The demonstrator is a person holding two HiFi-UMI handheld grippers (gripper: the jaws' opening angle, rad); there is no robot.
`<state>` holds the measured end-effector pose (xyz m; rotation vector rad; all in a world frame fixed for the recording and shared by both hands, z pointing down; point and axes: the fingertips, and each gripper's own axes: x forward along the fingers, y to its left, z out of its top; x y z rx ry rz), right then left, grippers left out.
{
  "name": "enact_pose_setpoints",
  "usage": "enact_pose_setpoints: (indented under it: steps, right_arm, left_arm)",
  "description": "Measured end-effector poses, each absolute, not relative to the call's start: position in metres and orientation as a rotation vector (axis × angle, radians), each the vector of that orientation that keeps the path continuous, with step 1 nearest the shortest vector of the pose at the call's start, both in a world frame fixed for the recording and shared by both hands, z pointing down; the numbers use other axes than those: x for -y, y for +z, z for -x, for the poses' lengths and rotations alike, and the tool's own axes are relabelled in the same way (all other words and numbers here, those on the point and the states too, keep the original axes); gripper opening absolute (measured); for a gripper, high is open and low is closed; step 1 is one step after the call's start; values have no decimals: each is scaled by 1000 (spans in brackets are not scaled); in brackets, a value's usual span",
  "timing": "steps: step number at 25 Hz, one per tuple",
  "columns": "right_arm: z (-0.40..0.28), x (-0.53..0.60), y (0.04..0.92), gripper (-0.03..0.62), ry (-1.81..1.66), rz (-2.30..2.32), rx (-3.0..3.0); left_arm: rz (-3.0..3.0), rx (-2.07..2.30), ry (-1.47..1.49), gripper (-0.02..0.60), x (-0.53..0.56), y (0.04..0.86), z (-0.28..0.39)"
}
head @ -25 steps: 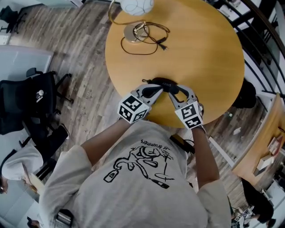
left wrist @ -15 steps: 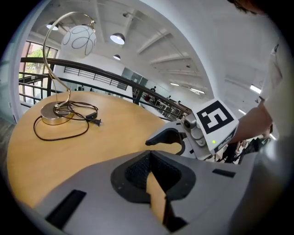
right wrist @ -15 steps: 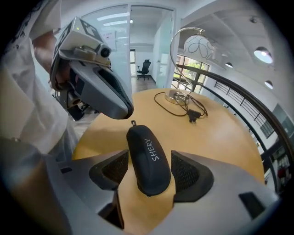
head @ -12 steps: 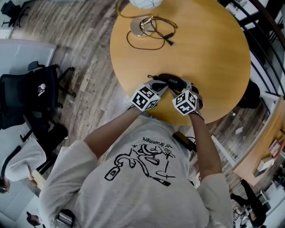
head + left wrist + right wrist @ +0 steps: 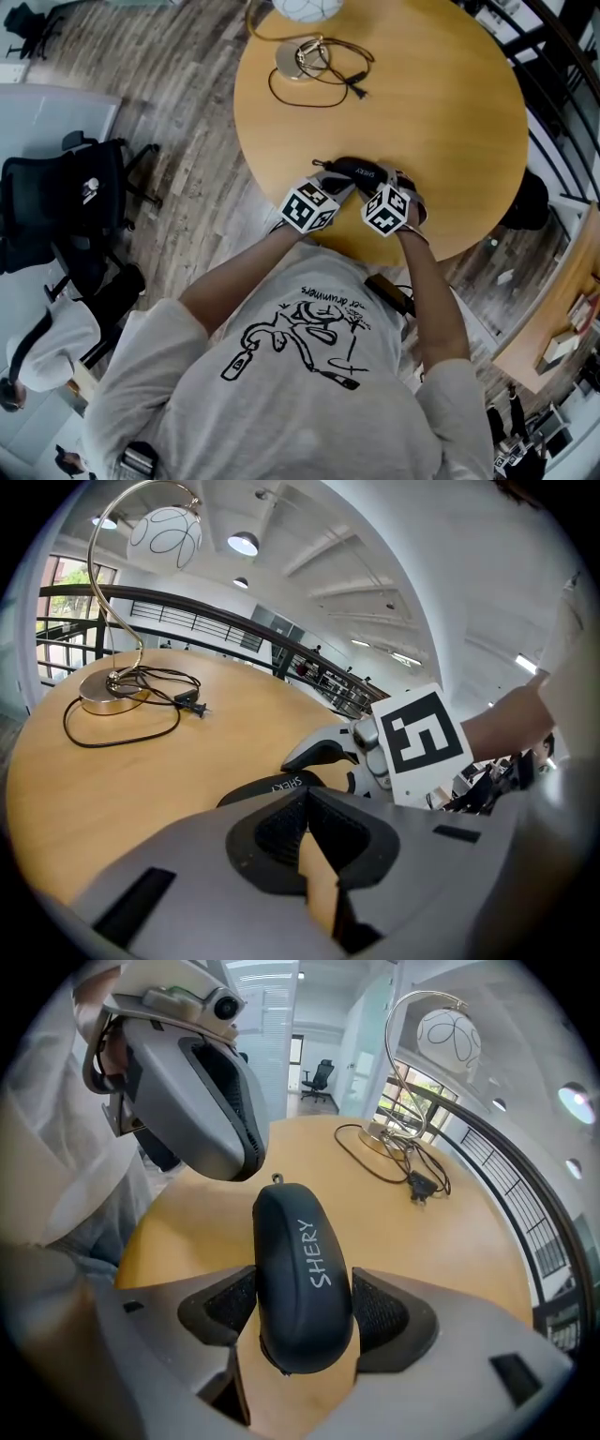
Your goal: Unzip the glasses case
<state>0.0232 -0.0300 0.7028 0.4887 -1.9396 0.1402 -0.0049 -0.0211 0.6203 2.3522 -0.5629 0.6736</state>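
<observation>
The black case [image 5: 300, 1279], printed SHERY, lies flat on the round wooden table [image 5: 441, 103], close to the edge where the person [image 5: 300, 375] stands. A small loop sticks out at the case's far end in the right gripper view.

The right gripper [image 5: 305, 1309] points steeply down over the near end of the case. Its jaws have just been opening and now stand wide, one on each side of the case. The case fills most of the gap between the pads [image 5: 384, 1312], which do not clamp it.

The left gripper [image 5: 305, 803] is at the other end of the case, just beside it and tilted down. Its jaws are pressed together with nothing between them. In the head view the two marker cubes sit side by side on the person's side of the case, the left gripper [image 5: 339, 185] to its left and the right gripper [image 5: 377, 185] to its right.

Well beyond the case, at the far side of the table, stands a lamp [image 5: 298, 58] with a white globe shade. Its black cable [image 5: 319, 89] loops loosely toward the case and ends in a plug. Far left of the case, on the plank floor, is a black chair [image 5: 56, 211].
</observation>
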Motion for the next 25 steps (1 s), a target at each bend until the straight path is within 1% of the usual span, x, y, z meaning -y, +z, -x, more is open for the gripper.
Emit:
enact_pose_setpoints:
  steps: [9, 10, 11, 12, 13, 14, 17, 22, 25]
  right_arm:
    - [-26, 33, 695, 301, 261, -584, 2002]
    - [-27, 33, 693, 301, 277, -597, 2010]
    - [-28, 34, 690, 301, 295, -610, 2018]
    - [-28, 34, 687, 301, 315, -622, 2027]
    - [-29, 34, 685, 301, 334, -632, 2035]
    - [-29, 34, 682, 301, 349, -640, 2043]
    - [-29, 34, 673, 301, 385, -661, 2071]
    - [-24, 30, 658, 301, 411, -685, 2106]
    - [-22, 26, 654, 301, 428, -690, 2117]
  left_arm:
    - [-2283, 593, 654, 11, 12, 627, 22]
    - [-2254, 587, 630, 53, 10, 629, 22]
    - [-2206, 581, 587, 169, 8, 633, 22]
    - [-2137, 577, 530, 260, 6, 637, 21]
    - [-2052, 575, 464, 308, 5, 642, 20]
    - [-1960, 572, 395, 336, 4, 649, 19]
    - [-1733, 574, 221, 360, 9, 667, 13]
    - [-1634, 583, 23, 362, 31, 665, 1]
    - [-1654, 566, -19, 362, 38, 658, -7]
